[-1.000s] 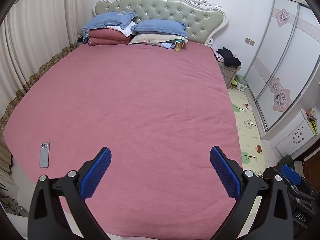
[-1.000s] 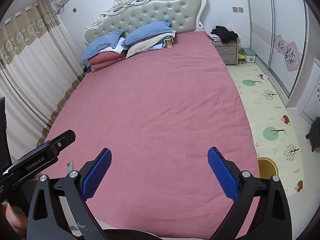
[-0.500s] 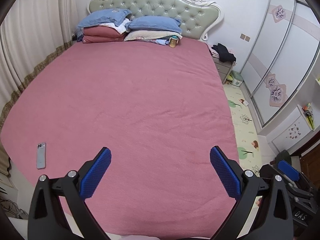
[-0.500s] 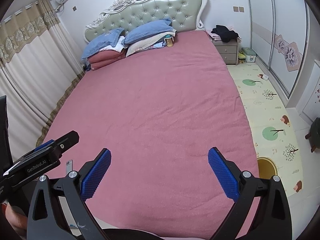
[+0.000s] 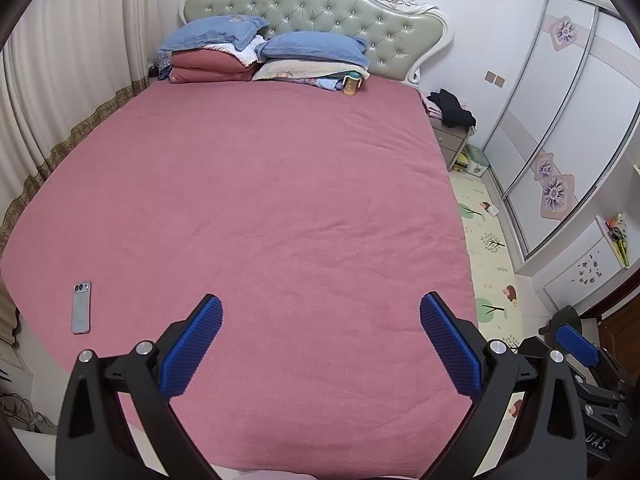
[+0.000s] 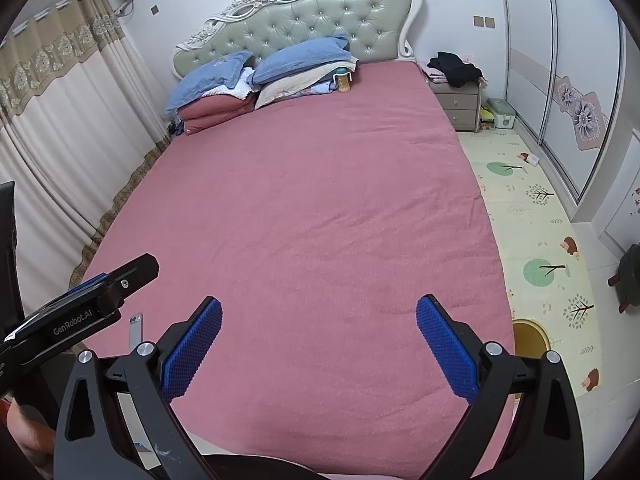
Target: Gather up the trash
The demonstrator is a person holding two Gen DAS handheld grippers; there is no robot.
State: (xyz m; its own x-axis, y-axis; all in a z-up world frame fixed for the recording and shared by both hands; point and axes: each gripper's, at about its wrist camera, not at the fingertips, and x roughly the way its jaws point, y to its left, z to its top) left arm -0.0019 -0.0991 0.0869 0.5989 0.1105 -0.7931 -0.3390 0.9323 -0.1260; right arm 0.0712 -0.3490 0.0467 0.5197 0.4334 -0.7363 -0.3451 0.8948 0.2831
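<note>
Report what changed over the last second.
The left tongs swung their view leftward, so the headboard and phone sit further right in frame. The right tongs barely shifted. Both stay open and empty; nothing on the bed moved.

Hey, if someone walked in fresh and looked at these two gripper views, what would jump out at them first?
The wide pink bedspread fills nearly the whole view, topped by a tufted green headboard with blue pillows stacked against it. A lone phone lies near the bed's near left corner. The left gripper and right gripper both hang wide open and empty over the foot of the bed.
</note>
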